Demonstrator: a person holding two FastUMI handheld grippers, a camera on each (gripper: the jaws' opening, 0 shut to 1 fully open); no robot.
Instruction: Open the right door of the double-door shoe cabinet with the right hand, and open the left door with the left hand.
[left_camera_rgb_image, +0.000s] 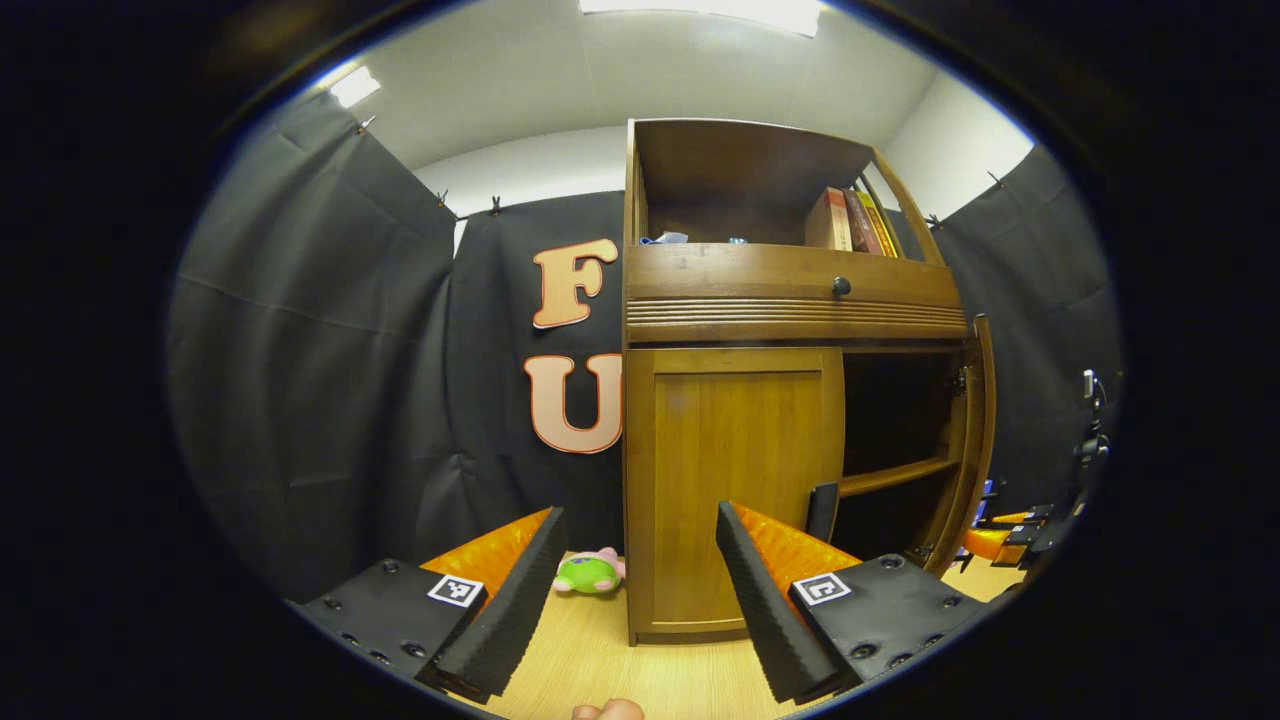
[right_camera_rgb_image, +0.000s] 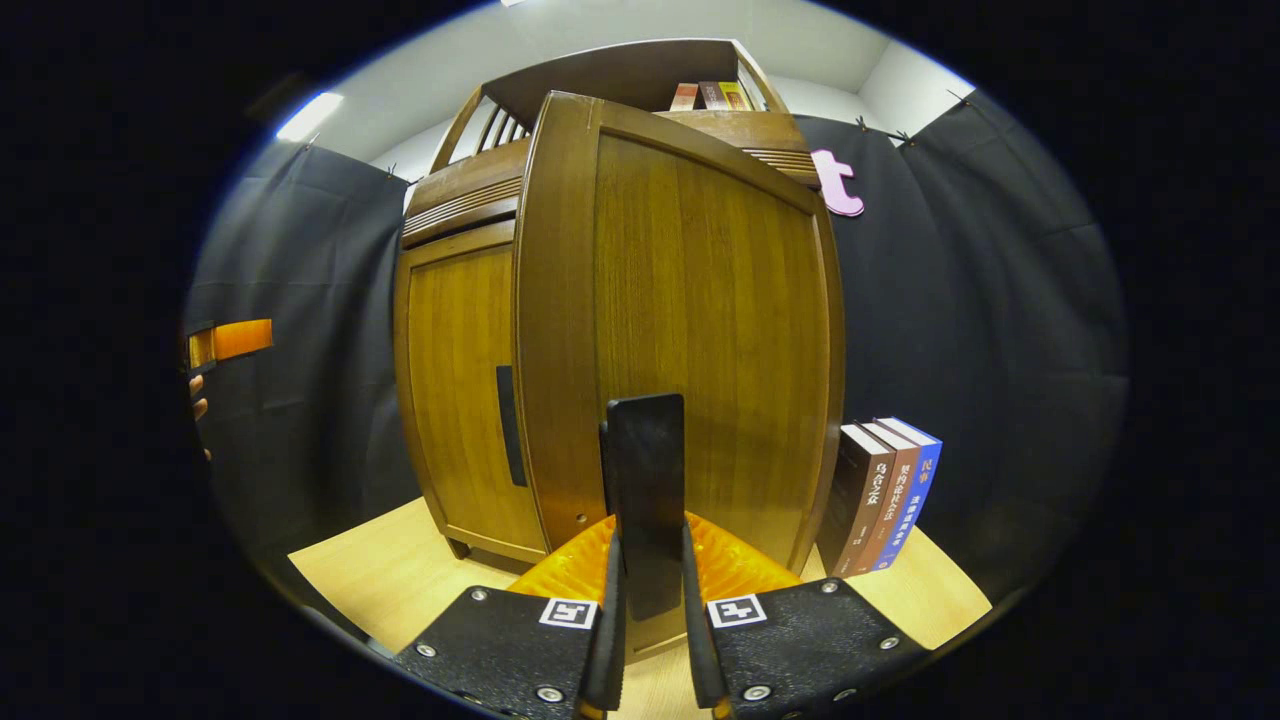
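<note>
The wooden shoe cabinet (left_camera_rgb_image: 790, 290) stands on a light wood table. In the left gripper view its left door (left_camera_rgb_image: 735, 490) is closed, with a dark handle (left_camera_rgb_image: 822, 510) at its right edge. The right door (left_camera_rgb_image: 978, 440) is swung open, baring a dark interior with a shelf (left_camera_rgb_image: 895, 475). My left gripper (left_camera_rgb_image: 640, 610) is open just in front of the closed left door, touching nothing. In the right gripper view my right gripper (right_camera_rgb_image: 648, 560) is shut on the dark handle (right_camera_rgb_image: 645, 470) of the open right door (right_camera_rgb_image: 700, 340). The left door (right_camera_rgb_image: 465, 400) stays closed behind it.
A green plush toy (left_camera_rgb_image: 590, 574) lies on the table (left_camera_rgb_image: 600, 660) left of the cabinet. Three books (right_camera_rgb_image: 885, 495) stand upright to the cabinet's right. More books (left_camera_rgb_image: 850, 220) sit on the top shelf above a drawer knob (left_camera_rgb_image: 841, 286). Black cloth walls surround the table.
</note>
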